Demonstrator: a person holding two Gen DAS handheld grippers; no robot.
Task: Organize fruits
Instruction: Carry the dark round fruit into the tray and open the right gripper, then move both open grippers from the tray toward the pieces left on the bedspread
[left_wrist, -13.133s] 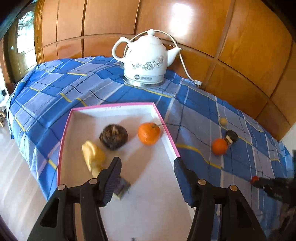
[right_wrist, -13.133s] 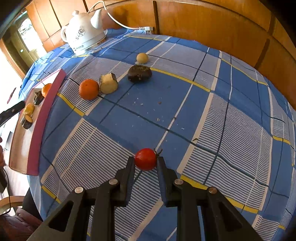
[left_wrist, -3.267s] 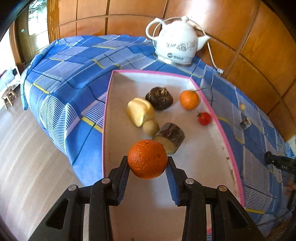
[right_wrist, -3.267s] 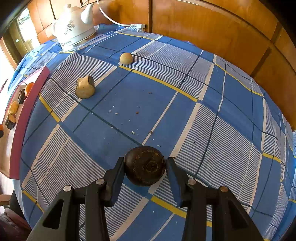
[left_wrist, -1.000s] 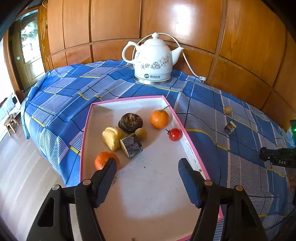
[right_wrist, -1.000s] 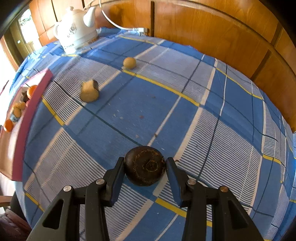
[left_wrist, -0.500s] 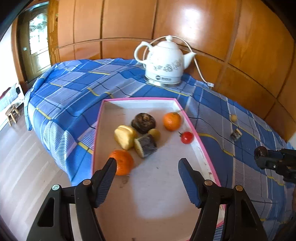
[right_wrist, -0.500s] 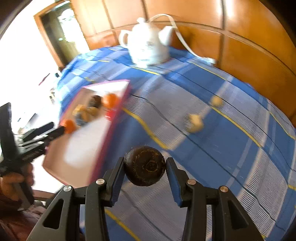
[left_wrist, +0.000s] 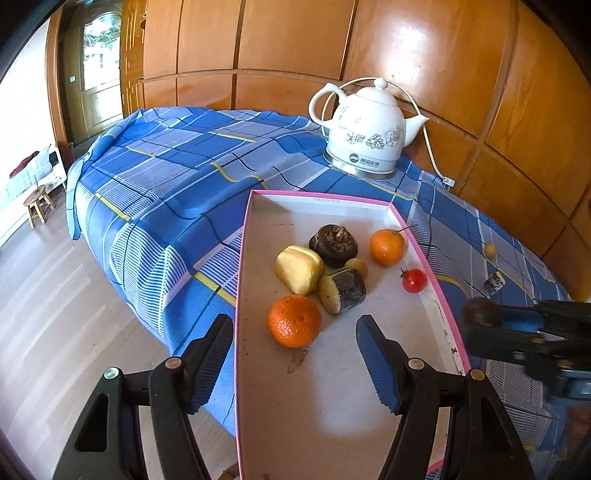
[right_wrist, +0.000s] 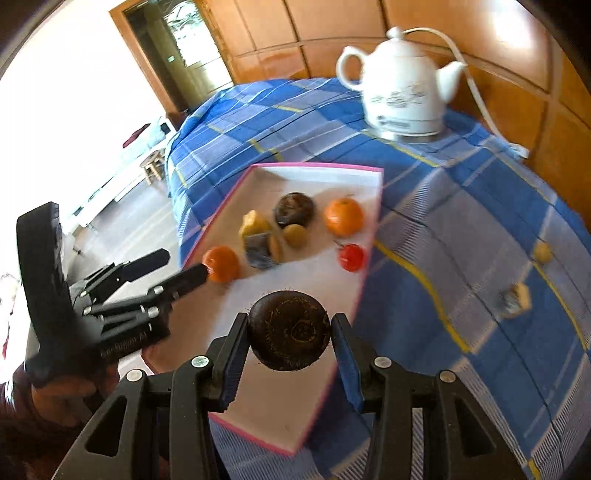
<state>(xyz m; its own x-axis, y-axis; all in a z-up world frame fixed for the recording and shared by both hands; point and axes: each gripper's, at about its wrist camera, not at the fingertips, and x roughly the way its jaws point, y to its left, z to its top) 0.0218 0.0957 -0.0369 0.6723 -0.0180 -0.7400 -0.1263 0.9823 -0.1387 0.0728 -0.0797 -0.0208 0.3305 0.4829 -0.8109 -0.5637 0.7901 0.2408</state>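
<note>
Right gripper (right_wrist: 289, 341) clamped on dark round fruit (right_wrist: 289, 330), held above near end of pink-rimmed tray (right_wrist: 373, 236). Left gripper (left_wrist: 293, 363) gaping wide, empty, over tray's near left rim beside orange (left_wrist: 294, 320). Two small pieces (right_wrist: 515, 297) on blue checked cloth (right_wrist: 461, 221).

Glossy wood, matt cloth

We see a glossy white ceramic kettle (left_wrist: 369, 136) on matt blue checked cloth (left_wrist: 177, 177), shiny wood panelling (left_wrist: 295, 40), and a matt pink-rimmed cardboard tray (left_wrist: 332, 406).
</note>
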